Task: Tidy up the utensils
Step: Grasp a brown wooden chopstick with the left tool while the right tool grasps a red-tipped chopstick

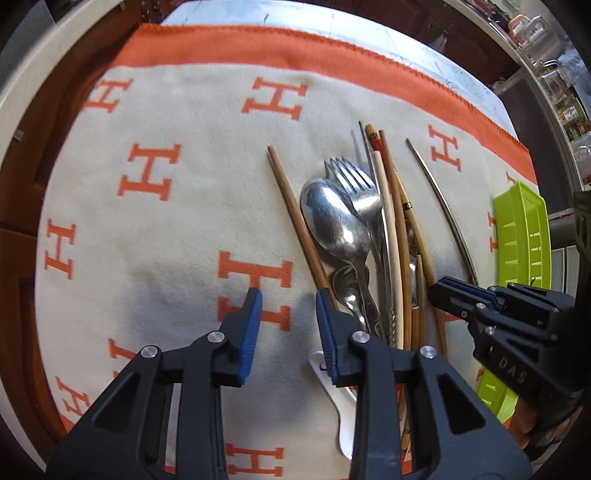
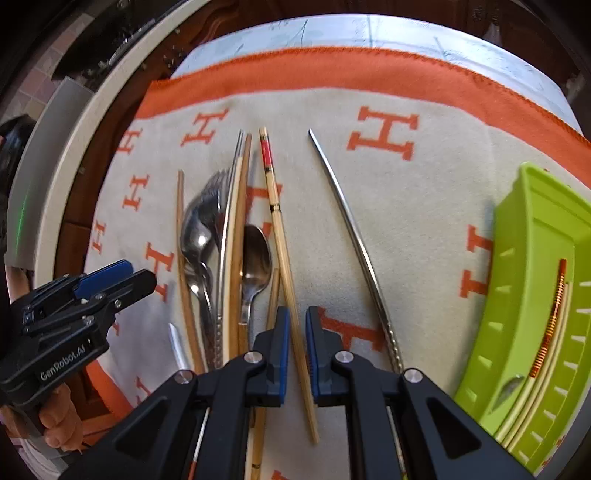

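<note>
**Down over a cloth of orange letters**

Underneath everything lies a cream cloth (image 1: 177,229) with a broad orange border and a scatter of large orange "H" letters; past its far edge shows a pale tabletop (image 2: 332,33), then dark wood furniture. Cluttered shelves with jars stand at the far right of the left wrist view, too small to read.

Lying in a loose bundle on the cloth are the utensils: a large spoon (image 1: 332,218) resting on a fork (image 1: 356,184), wooden chopsticks (image 1: 295,218) alongside, a pale chopstick with a red band (image 2: 275,210), and a metal chopstick (image 2: 351,229) set a little apart. A lime green slotted tray (image 2: 532,295) sits at the right edge of the cloth, already holding a long utensil.

Writing: "GenRobot.AI" on the left gripper body, seen from the right wrist; "DAS" on the right gripper body.

The left gripper (image 1: 288,299) hangs partly spread just left of the bundle, nothing between its pads. The right gripper (image 2: 297,317) is nearly pressed together, with the red-banded chopstick between its blue pads (image 2: 283,347); whether they actually pinch it I cannot tell.
</note>
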A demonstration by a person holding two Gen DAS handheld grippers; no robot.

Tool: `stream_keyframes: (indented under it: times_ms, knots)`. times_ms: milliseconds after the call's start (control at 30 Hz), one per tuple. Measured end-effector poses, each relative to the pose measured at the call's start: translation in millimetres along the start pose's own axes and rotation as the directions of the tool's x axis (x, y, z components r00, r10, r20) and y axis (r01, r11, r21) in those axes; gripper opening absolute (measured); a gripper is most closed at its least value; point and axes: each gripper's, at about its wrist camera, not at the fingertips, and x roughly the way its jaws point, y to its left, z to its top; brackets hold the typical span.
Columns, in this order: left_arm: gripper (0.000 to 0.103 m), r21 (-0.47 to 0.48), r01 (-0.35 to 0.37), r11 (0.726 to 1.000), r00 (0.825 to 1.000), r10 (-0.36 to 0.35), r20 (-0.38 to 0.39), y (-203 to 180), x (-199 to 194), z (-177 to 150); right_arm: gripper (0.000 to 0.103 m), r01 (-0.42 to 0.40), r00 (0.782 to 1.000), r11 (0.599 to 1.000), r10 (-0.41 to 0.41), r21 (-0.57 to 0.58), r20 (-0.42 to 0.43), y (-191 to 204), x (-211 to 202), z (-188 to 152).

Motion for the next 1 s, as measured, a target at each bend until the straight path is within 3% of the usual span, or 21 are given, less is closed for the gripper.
stream_keyframes:
  times_ms: [233,567,1000]
  knots:
    - [0.027,-0.039,0.009,0.999,0.999,-0.010,-0.034,-1,10,3,0.009,0.033,0.999,0.998,-0.032,-0.046,0.010,12,5,-1]
    - [0.027,-0.053,0.034,0.998,0.998,-0.037,-0.051,-9,1,-1,0.009,-0.014,1.000,1.000,0.014,-0.018,0.019,3,3,-3]
    - [0.027,-0.006,-0.077,0.997,0.993,0.076,-0.096,-41,23,-2,0.009,-0.045,0.999,0.999,0.045,-0.001,0.029,-4,2,-6]
